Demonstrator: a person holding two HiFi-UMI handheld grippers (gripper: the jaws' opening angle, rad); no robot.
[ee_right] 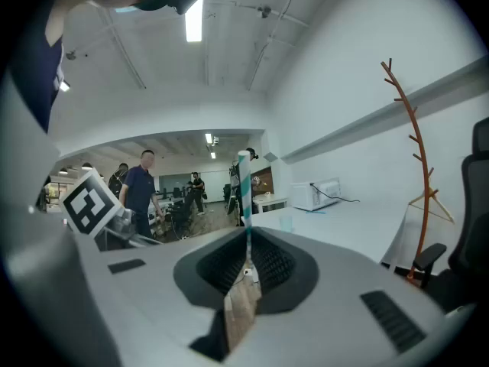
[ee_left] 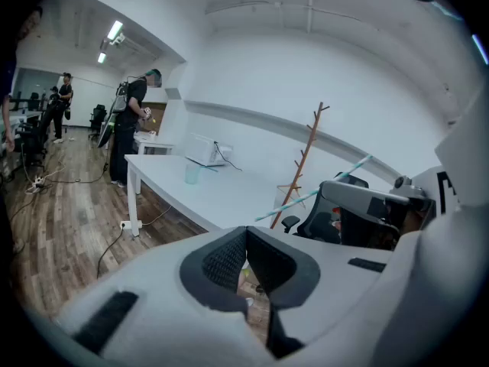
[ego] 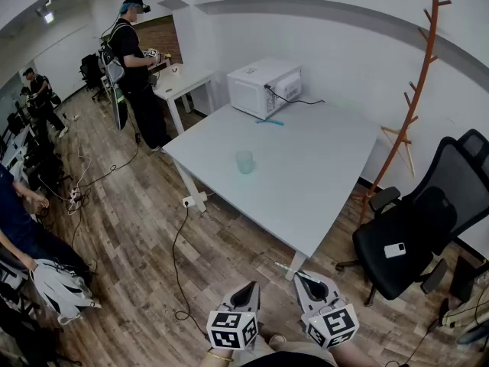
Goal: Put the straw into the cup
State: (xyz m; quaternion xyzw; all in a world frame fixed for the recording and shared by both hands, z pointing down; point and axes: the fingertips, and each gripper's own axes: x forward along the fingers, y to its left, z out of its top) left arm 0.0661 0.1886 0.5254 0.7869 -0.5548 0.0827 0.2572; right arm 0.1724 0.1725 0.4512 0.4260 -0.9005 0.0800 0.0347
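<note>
A clear cup (ego: 244, 161) stands upright near the middle of the white table (ego: 321, 182); it also shows small in the left gripper view (ee_left: 192, 173) and the right gripper view (ee_right: 286, 222). My right gripper (ego: 299, 275) hovers over the floor in front of the table's near corner, shut on a teal-and-white striped straw (ee_right: 244, 183). The straw sticks out to the left of the jaws (ego: 286, 267). It crosses the left gripper view as a slanted line (ee_left: 313, 195). My left gripper (ego: 246, 287) is beside the right one, shut with nothing in it.
A white microwave (ego: 263, 86) sits at the table's far end with a second teal straw (ego: 270, 122) lying before it. A black office chair (ego: 416, 232) and a wooden coat stand (ego: 416, 90) are on the right. People (ego: 137, 67) and floor cables (ego: 179, 258) are on the left.
</note>
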